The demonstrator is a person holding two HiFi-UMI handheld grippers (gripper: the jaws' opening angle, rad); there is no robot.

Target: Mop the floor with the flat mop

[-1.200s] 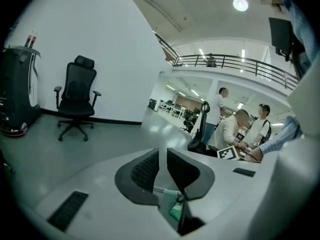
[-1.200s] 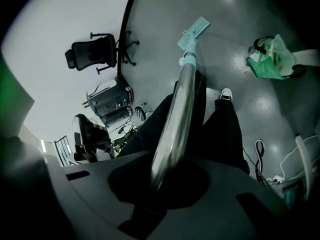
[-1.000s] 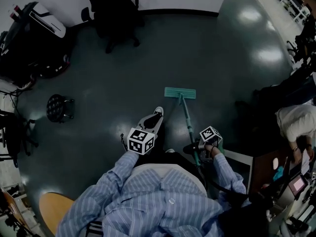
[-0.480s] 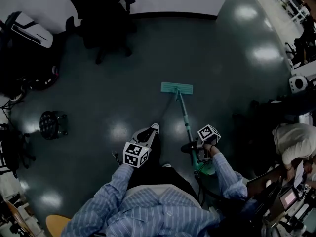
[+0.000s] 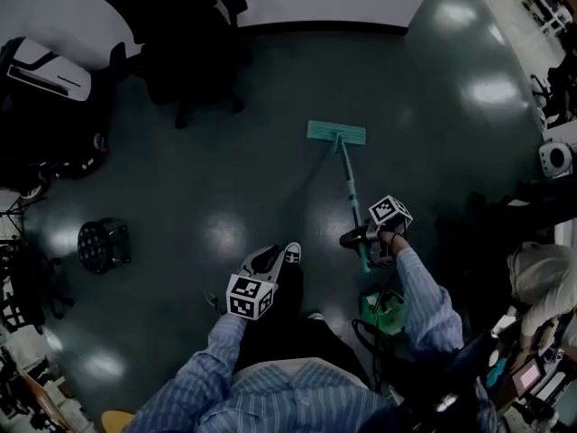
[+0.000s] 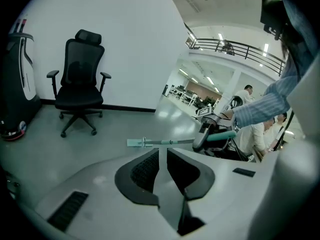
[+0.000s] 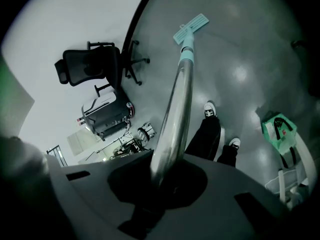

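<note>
The flat mop's teal head (image 5: 336, 133) lies flat on the dark floor ahead of me, and its handle (image 5: 350, 192) slants back to my right gripper (image 5: 361, 241), which is shut on it. In the right gripper view the metal handle (image 7: 178, 96) runs out from between the jaws (image 7: 161, 176) to the mop head (image 7: 191, 25). My left gripper (image 5: 262, 264) hangs over my left shoe, apart from the mop. In the left gripper view its jaws (image 6: 163, 152) stand together with nothing between them, and the mop (image 6: 150, 142) shows beyond.
A black office chair (image 5: 180, 34) stands by the far wall. A black-and-white machine (image 5: 45, 70) and a small round stool (image 5: 101, 244) are at the left. A green bucket (image 5: 383, 307) sits by my right foot. A person (image 5: 541, 282) and desks are at the right.
My right gripper has pushed the mop forward, so its head has slid farther from me toward the wall. The left gripper has dropped back toward my body. The green bucket has come into view.
</note>
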